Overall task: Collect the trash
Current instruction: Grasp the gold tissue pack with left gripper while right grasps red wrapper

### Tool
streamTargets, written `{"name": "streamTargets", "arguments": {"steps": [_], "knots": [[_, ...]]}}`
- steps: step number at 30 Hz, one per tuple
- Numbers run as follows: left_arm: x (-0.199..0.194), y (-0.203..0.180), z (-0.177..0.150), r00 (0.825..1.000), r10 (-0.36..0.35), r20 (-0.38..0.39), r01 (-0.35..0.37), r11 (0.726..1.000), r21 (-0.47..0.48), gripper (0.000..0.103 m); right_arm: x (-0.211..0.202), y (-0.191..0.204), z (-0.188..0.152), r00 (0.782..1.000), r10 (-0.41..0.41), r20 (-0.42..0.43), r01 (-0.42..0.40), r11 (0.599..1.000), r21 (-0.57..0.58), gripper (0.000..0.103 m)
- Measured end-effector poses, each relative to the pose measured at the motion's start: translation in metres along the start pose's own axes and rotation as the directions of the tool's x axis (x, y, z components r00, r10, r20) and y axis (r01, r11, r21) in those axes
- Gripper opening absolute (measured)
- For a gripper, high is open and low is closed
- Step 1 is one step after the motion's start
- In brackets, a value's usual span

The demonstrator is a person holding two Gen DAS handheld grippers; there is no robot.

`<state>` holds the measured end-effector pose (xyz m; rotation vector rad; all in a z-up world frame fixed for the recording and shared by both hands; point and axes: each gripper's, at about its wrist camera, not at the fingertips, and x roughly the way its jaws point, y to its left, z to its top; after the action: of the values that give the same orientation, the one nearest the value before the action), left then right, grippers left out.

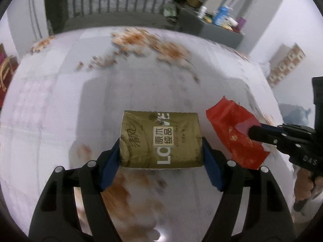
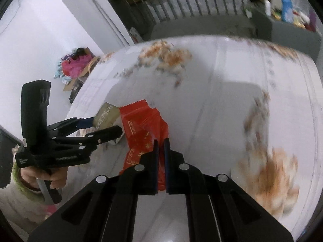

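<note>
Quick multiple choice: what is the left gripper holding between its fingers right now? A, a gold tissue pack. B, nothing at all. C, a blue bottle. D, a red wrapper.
A: in the left wrist view the left gripper has its blue pads pressed against both sides of the gold tissue pack, while the red wrapper is pinched by the right gripper instead.

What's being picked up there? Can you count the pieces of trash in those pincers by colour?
Gold: 1, the gold tissue pack clamped in the left gripper.
Red: 1, the red wrapper pinched in the right gripper.
Total: 2.
</note>
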<state>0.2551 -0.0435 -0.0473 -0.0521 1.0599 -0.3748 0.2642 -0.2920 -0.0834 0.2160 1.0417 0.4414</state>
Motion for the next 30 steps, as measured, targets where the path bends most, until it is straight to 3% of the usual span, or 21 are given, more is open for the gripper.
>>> {"name": "streamTargets", "arguments": {"steps": [5,15,23,26,28,30], "knots": [[-0.023,-0.026,-0.043,0.998,-0.061,-0.024,0.062,0.996,0.067,0.070,-0.032,-0.003,-0.056,1.000,-0.005,-0.003,0.005,0.996,0.084,0.005],[-0.062,-0.050,-0.123,0.987,-0.128,-0.092,0.142,0.976,0.164,0.070,-0.082,0.002,-0.156,0.994,-0.104,0.027,0.093,0.957,0.275,0.005],[-0.073,-0.052,-0.157,0.996,-0.065,-0.064,0.077,0.975,0.207,0.076,-0.087,0.011,-0.183,0.984,-0.178,0.005,0.168,0.935,0.311,0.007],[-0.072,-0.055,-0.158,0.998,-0.040,-0.056,0.052,0.972,0.227,0.078,-0.090,0.013,-0.184,0.982,-0.189,0.008,0.177,0.930,0.321,0.023],[-0.071,-0.057,-0.159,0.999,-0.013,-0.047,0.024,0.970,0.243,0.079,-0.093,0.016,-0.186,0.978,-0.208,0.018,0.192,0.928,0.319,0.041],[-0.069,-0.060,-0.160,0.999,0.004,-0.045,0.008,0.967,0.255,0.079,-0.095,0.020,-0.187,0.975,-0.222,0.029,0.203,0.930,0.308,0.045]]}}
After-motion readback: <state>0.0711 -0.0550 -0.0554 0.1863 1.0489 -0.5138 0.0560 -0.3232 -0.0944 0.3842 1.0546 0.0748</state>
